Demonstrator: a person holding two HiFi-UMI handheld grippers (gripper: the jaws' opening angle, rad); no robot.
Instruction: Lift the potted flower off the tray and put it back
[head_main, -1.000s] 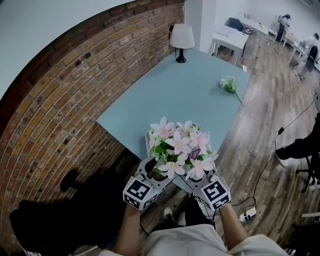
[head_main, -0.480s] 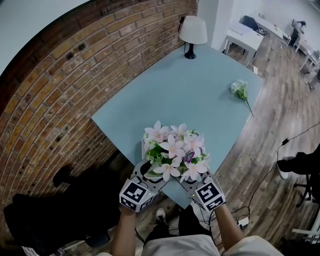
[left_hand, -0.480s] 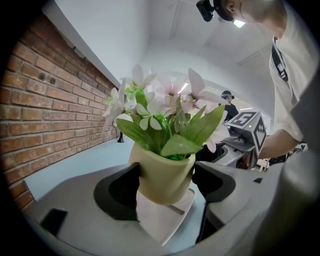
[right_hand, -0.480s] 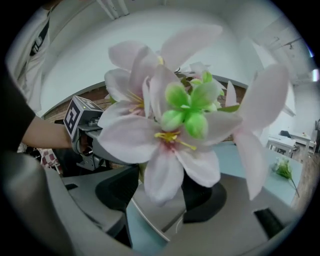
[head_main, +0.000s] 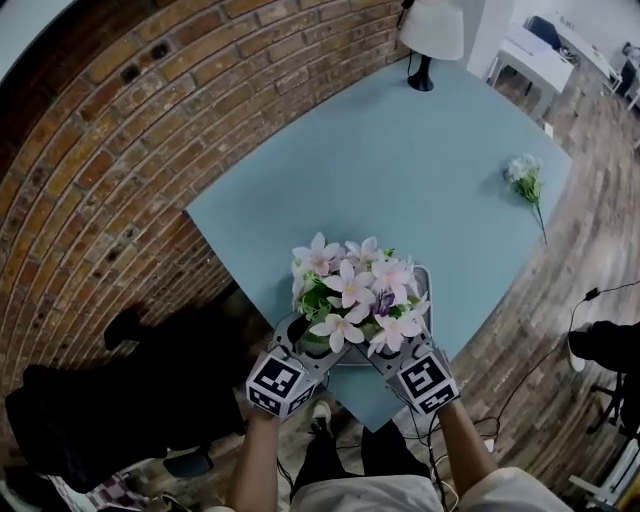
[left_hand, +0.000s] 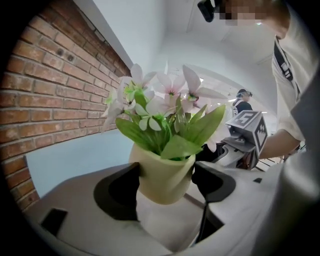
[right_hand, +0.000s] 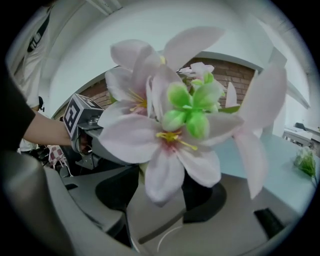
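- Count: 1 potted flower (head_main: 355, 295), 1 tray (head_main: 425, 285), 2 grippers, 1 table (head_main: 400, 170), 1 lamp (head_main: 432, 30) at top edge, 1 loose flower sprig (head_main: 524, 175) at upper right, well apart from the tray.
- Potted flower sits lower centre of head view, over the tray near the table's front edge. Can't tell if the pot's base touches the tray.
- L gripper (head_main: 303, 338): jaws wide. In left gripper view both dark pads (left_hand: 127, 182) press the pale green pot's sides, so it's clamped on the potted flower.
- R gripper (head_main: 388, 345): jaws also wide, w/ the pot between them. In right gripper view a big pink petal covers most of the pot, and the pads (right_hand: 200, 192) flank what shows. Reads as gripping the potted flower from the opposite side.
- Pose: both forearms come in from the bottom edge. Grippers angle up-frame and inward, flanking the pot, marker cubes facing the head cam.
- Brick wall (head_main: 120, 150) fills the left of frame.
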